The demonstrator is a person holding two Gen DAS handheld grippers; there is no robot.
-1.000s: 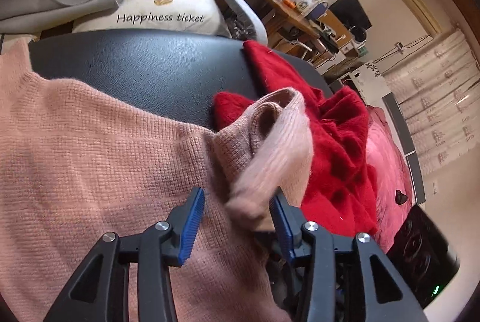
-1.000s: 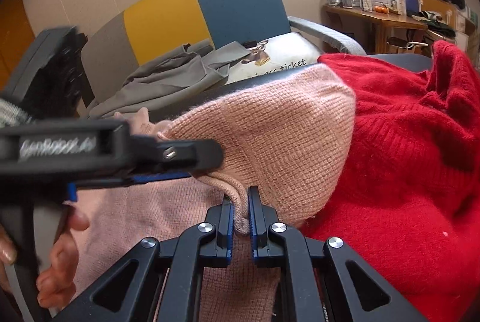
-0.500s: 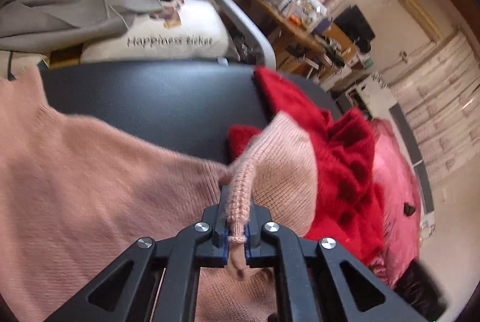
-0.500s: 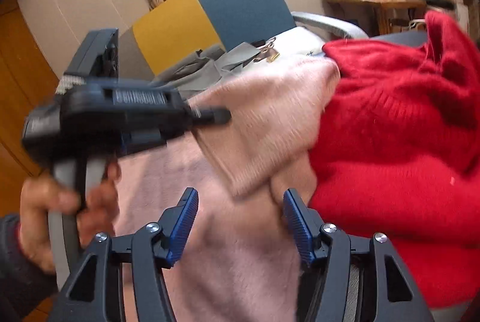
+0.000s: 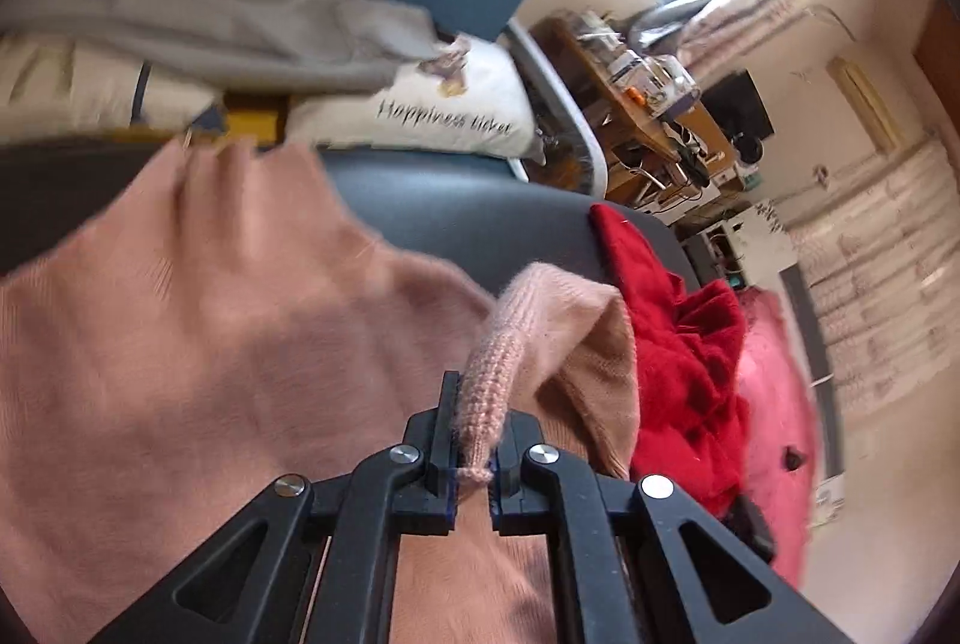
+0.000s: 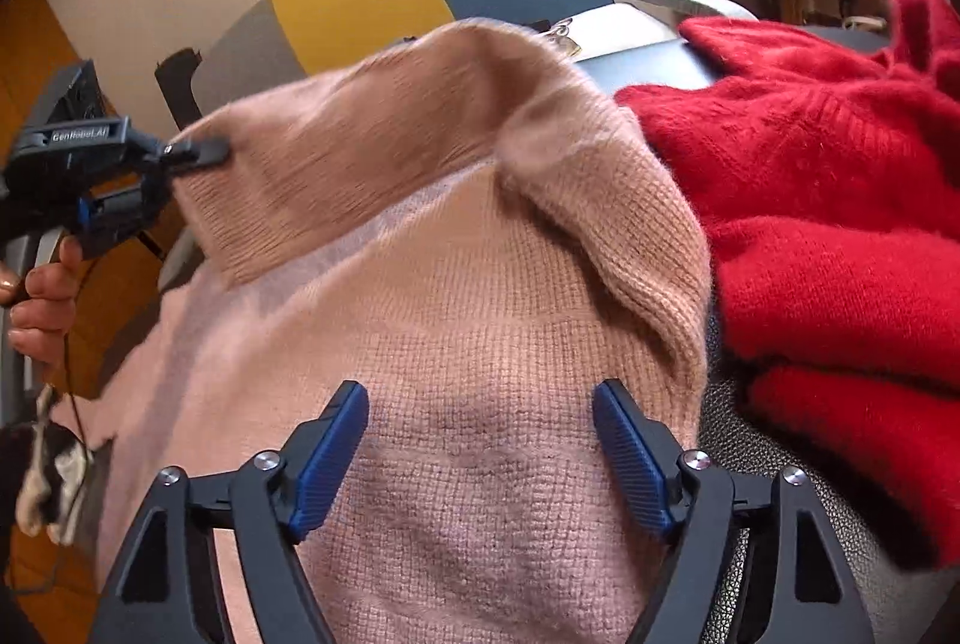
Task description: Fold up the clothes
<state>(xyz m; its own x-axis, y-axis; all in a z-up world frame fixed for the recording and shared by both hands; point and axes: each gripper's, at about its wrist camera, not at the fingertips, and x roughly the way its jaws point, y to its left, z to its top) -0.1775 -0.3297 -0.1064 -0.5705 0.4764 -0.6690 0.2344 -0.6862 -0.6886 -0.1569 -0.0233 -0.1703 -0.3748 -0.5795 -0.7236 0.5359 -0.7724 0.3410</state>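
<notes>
Pink sweater (image 6: 480, 332) farther across black seat (image 5: 456, 218)

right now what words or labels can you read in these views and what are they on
"Happiness ticket", blurred but legible: on the white cushion on the chair behind the pink sweater.
"GenRobot.AI": on the black body of the left claw, seen in the right wrist view.
Items on the wooden desk are too small to read.
Nothing else readable shows in either view.
</notes>
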